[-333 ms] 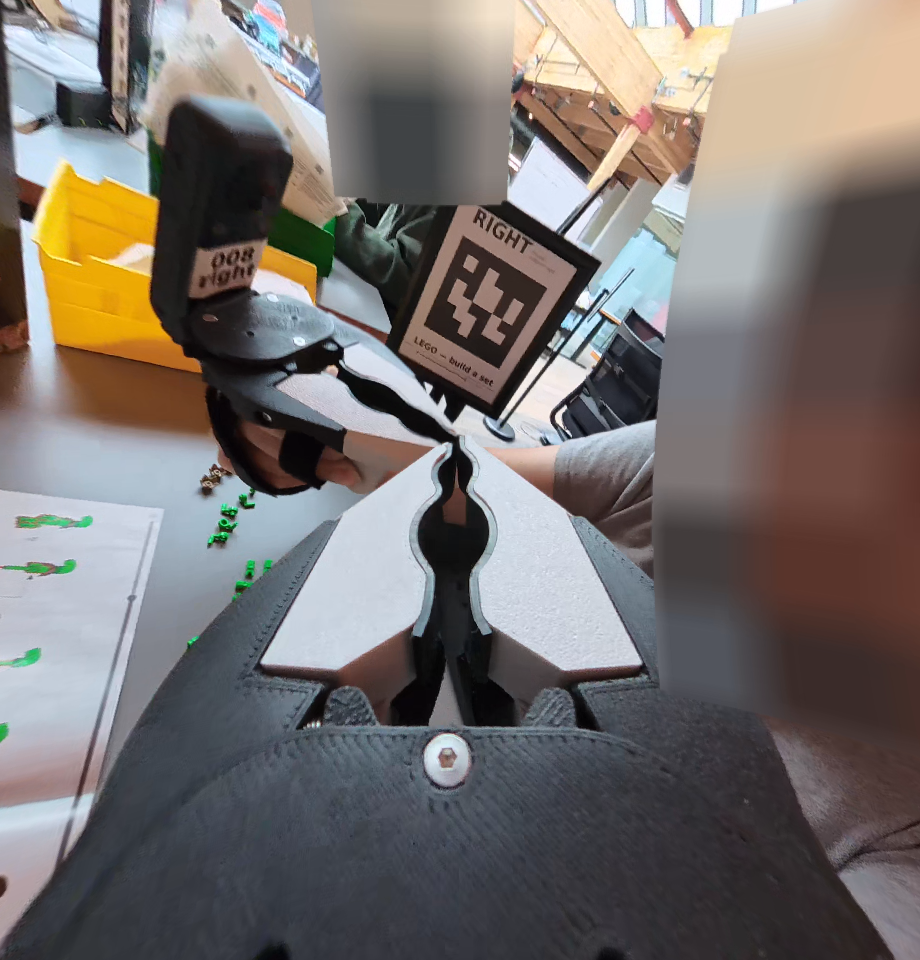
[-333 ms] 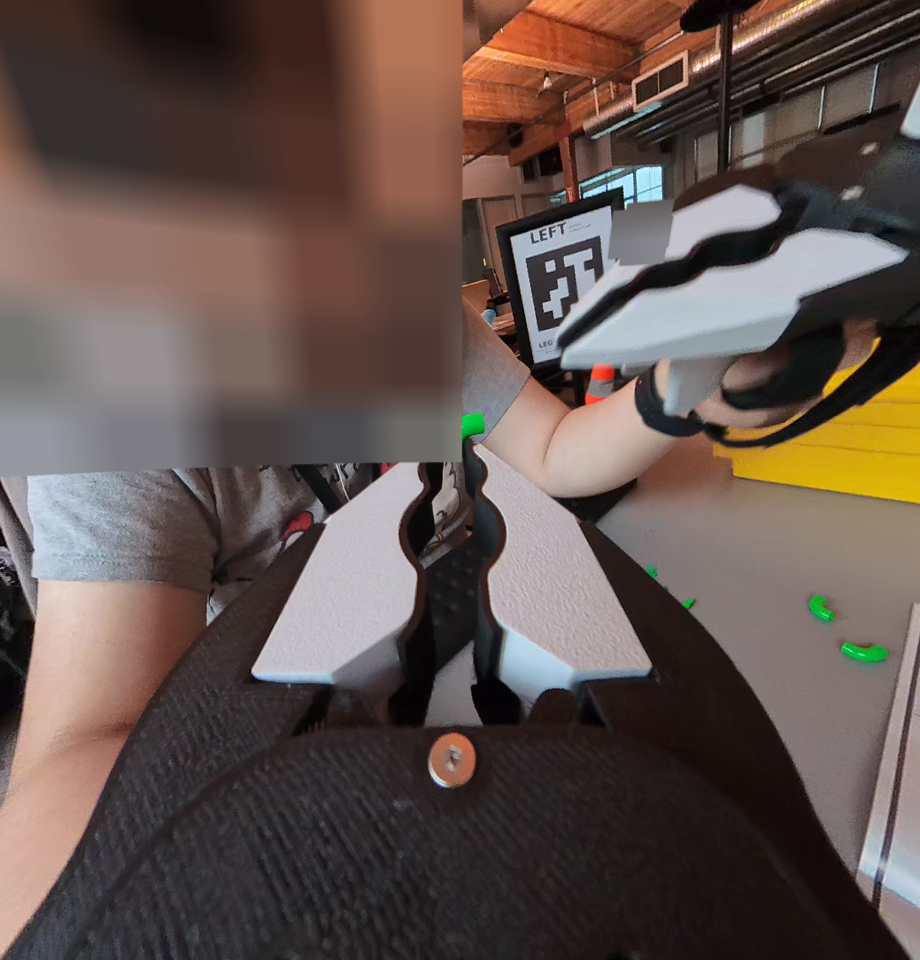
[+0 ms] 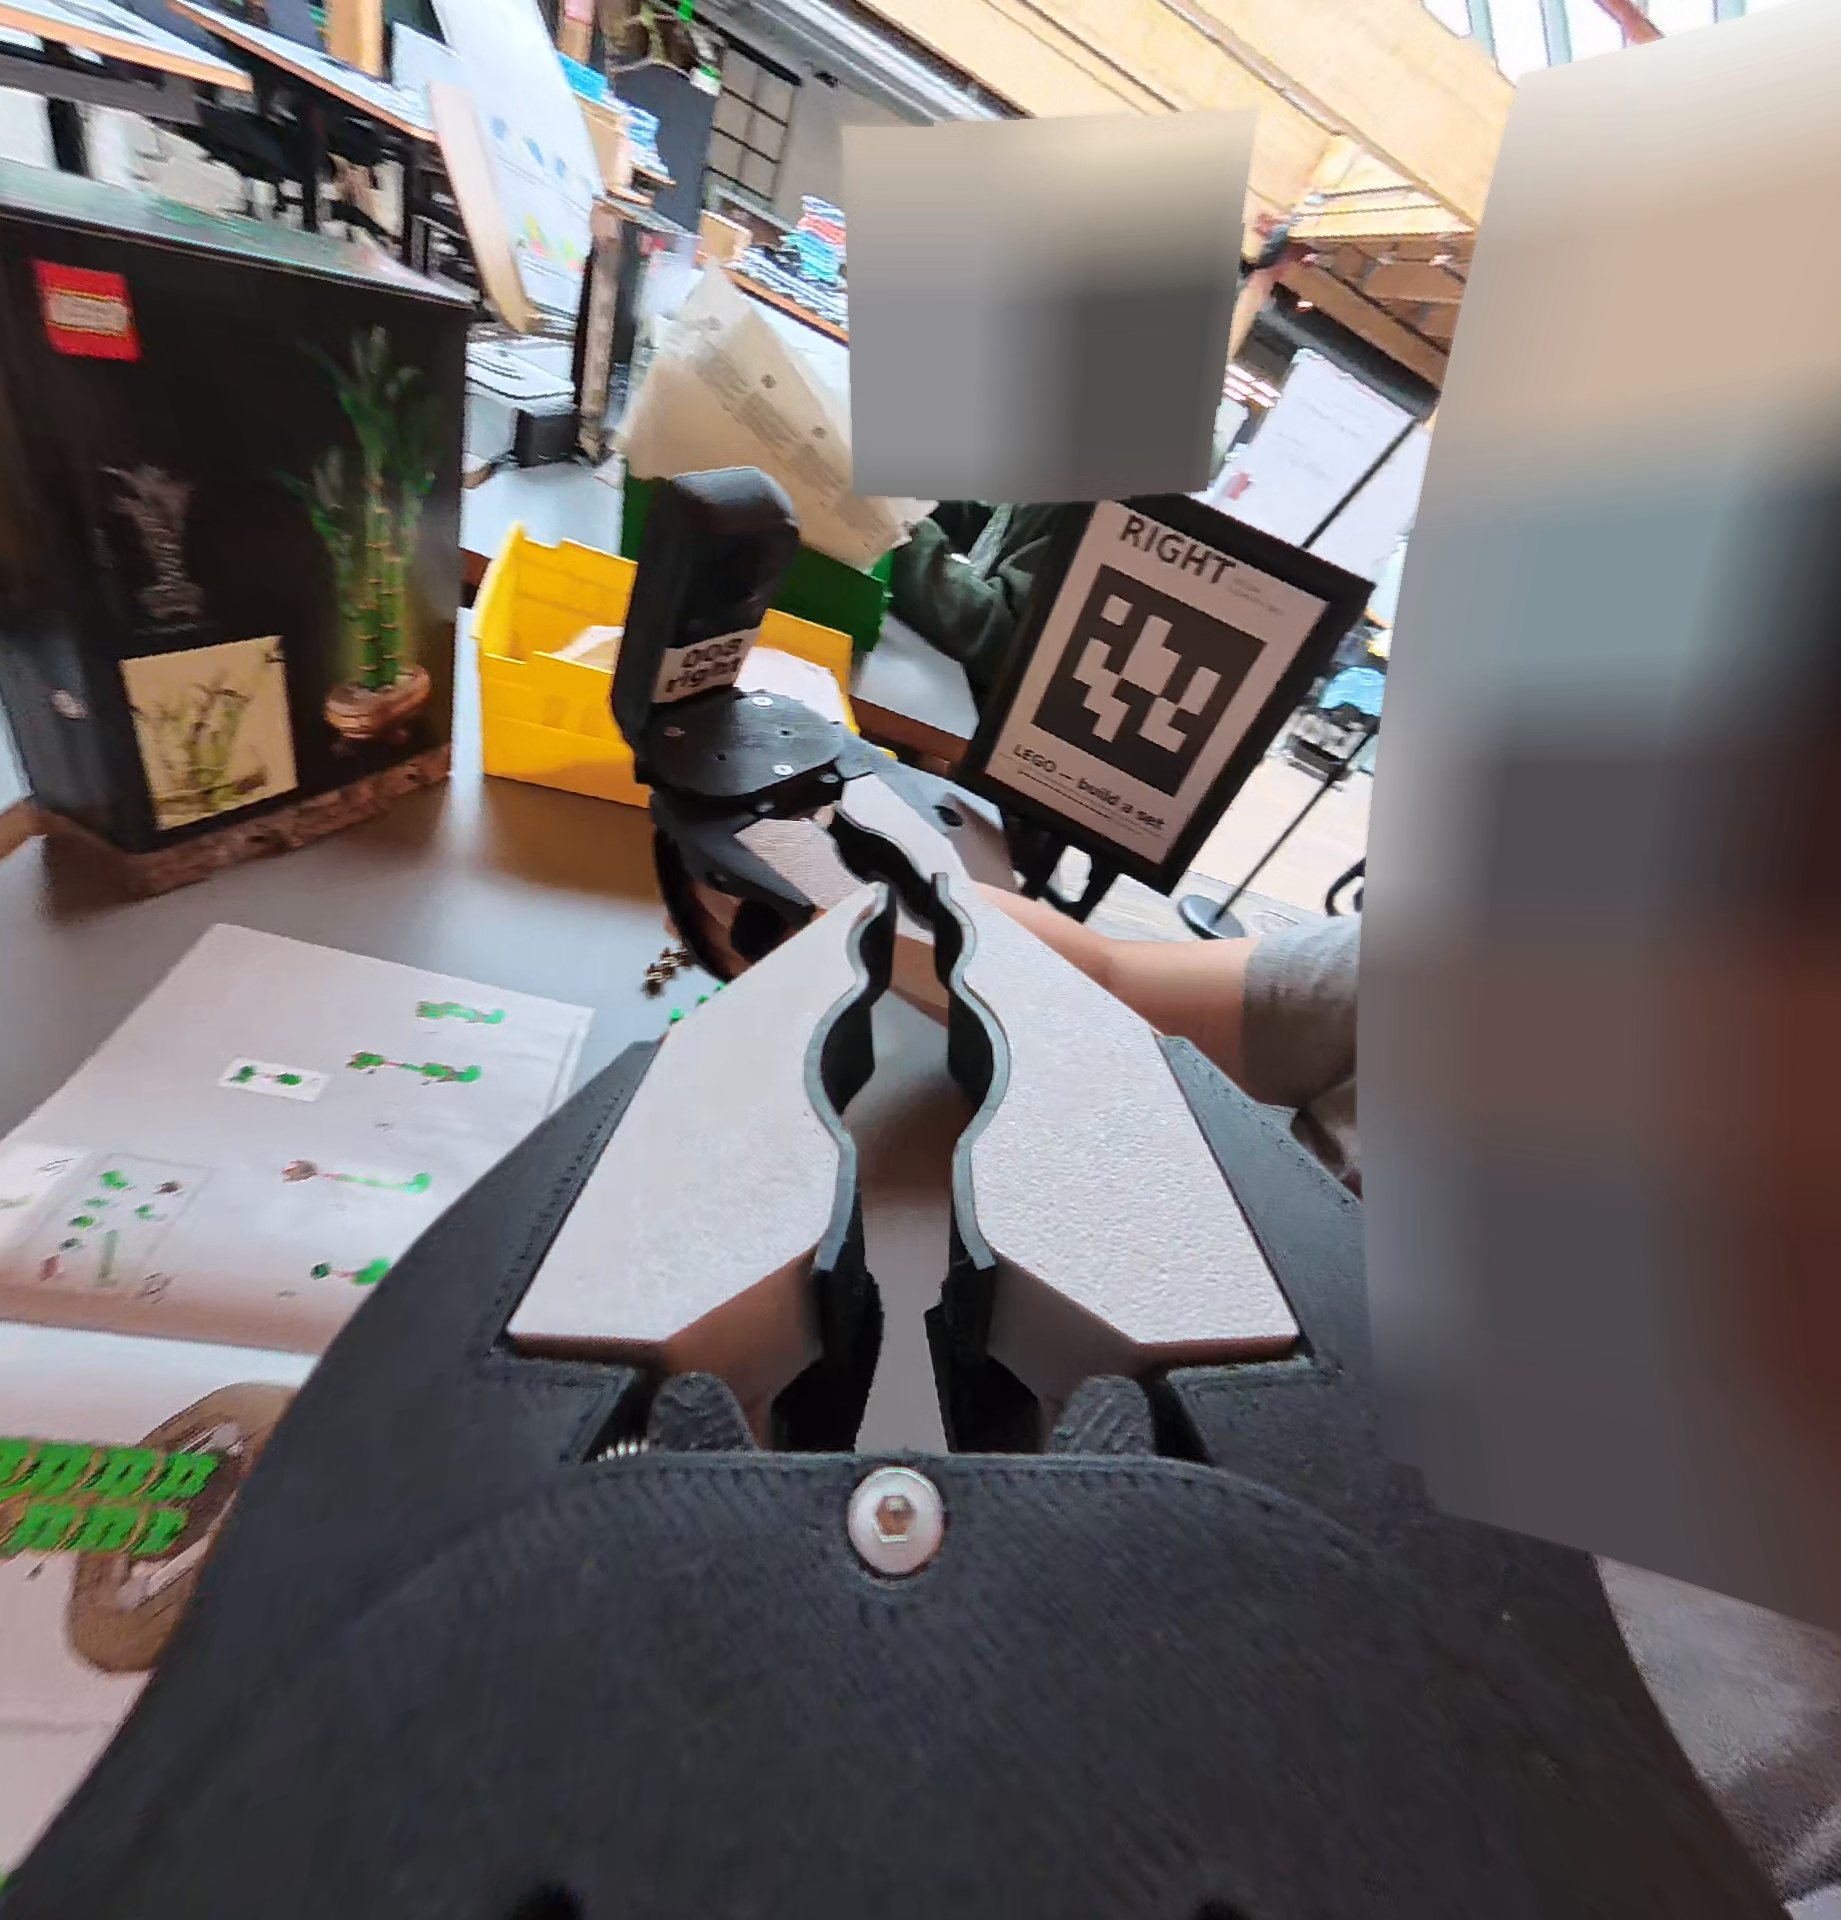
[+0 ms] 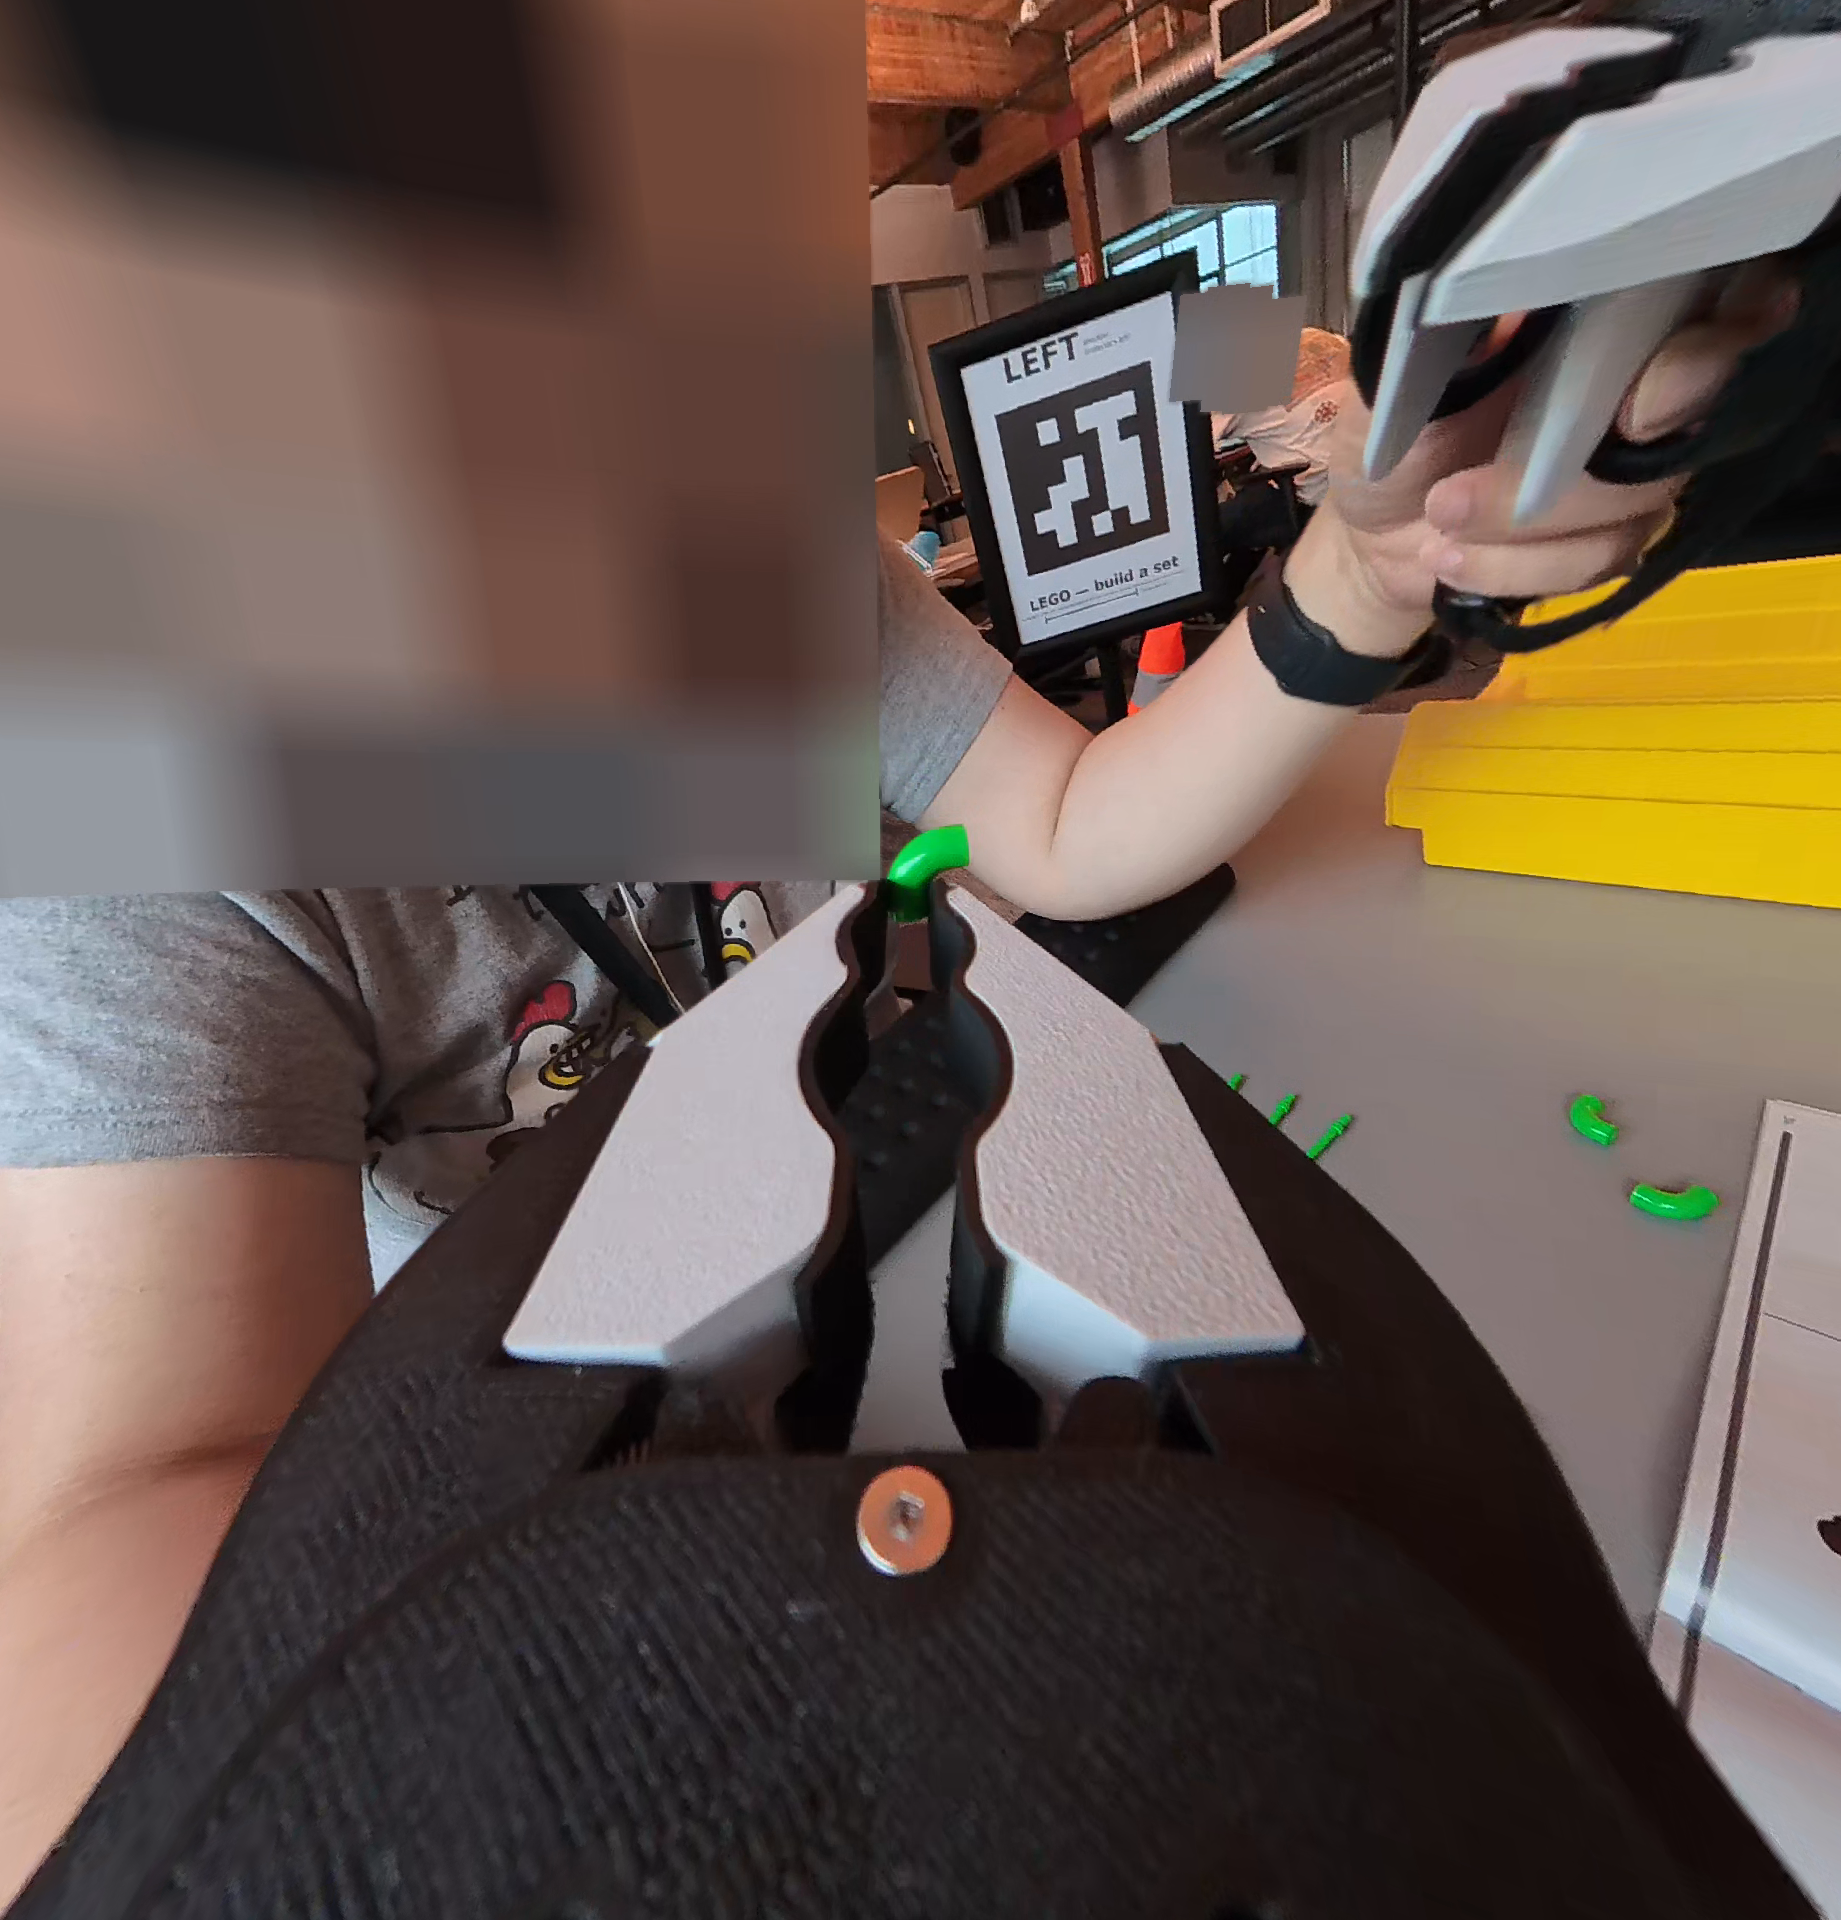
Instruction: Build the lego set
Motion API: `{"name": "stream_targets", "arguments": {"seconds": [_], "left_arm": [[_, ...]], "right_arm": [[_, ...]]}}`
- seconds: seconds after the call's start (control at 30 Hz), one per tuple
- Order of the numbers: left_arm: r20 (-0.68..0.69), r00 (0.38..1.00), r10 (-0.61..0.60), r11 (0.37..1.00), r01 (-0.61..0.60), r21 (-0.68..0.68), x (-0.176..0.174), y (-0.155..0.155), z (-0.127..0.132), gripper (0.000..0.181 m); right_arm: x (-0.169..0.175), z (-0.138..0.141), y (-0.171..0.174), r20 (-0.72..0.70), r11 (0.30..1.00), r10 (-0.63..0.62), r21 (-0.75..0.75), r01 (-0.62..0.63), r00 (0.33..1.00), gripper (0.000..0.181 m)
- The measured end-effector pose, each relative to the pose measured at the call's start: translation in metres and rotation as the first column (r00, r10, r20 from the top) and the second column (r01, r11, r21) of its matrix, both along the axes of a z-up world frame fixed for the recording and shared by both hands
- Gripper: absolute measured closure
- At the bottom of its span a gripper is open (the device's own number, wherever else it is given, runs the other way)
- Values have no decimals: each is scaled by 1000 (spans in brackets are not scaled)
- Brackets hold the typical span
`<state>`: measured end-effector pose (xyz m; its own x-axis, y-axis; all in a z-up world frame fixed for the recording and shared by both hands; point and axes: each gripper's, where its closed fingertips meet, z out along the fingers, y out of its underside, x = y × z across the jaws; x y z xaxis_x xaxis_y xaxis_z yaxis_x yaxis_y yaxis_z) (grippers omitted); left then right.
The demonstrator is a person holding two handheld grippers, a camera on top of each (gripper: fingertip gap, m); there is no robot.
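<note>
My right gripper [image 4: 911, 904] is shut on a small green curved lego piece [image 4: 928, 860], pinched at the fingertips and held above the table edge. My left gripper [image 3: 911, 899] is open by a narrow gap with nothing between its fingers. In the left wrist view the right gripper [image 3: 900, 868] is just beyond my left fingertips, pointing toward them. In the right wrist view the left gripper [image 4: 1456, 488] hangs high at the upper right, its fingers apart. Two more green curved pieces [image 4: 1593, 1120] [image 4: 1674, 1200] and thin green pins [image 4: 1326, 1132] lie on the table.
The instruction sheet [image 3: 272, 1091] lies at the left, and also shows in the right wrist view [image 4: 1809, 1351]. The black lego box [image 3: 199, 520] stands at the back left beside a yellow bin [image 3: 542, 675]. A marker sign [image 3: 1165, 686] stands behind. Small loose parts [image 3: 667, 971] lie near the right gripper. Left tips to right tips: about 11 cm.
My left gripper has gone from shut to slightly open and has lifted and turned. The right gripper still holds the green curved piece.
</note>
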<state>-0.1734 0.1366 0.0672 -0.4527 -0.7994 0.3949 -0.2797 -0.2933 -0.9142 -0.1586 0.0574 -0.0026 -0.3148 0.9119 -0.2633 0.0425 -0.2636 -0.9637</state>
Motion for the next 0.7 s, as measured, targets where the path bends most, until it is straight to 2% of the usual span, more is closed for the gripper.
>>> {"name": "stream_targets", "arguments": {"seconds": [0.03, 0.23, 0.37, 0.5, 0.6, 0.7], "left_arm": [[-1, 1000, 20, 1000, -20, 9, -1, 3, 1, 176], [14, 997, 79, 997, -79, 3, -9, 15, 8, 165], [-19, 989, 149, 985, -146, 96, -14, 19, 5, 158], [1, 976, 216, 954, -211, 212, -28, 11, 12, 157], [-100, 972, 213, 939, -175, 297, -41, -5, -10, 156], [-219, 955, 201, 934, -119, 337, -63, -27, -60, 159]], "right_arm": [[0, -1, 0, 7, 1000, -4, 2, 4, 1000, 175], [2, -2, 2, 27, 999, -31, 21, 31, 999, 175], [1, -3, 6, 44, 998, -57, 31, 56, 997, 175], [-3, -7, 6, 144, 988, -133, 104, 119, 981, 176], [-7, -4, 8, 216, 960, -231, 208, 186, 949, 175], [-11, -9, 13, 328, 919, -340, 317, 236, 881, 175]]}}
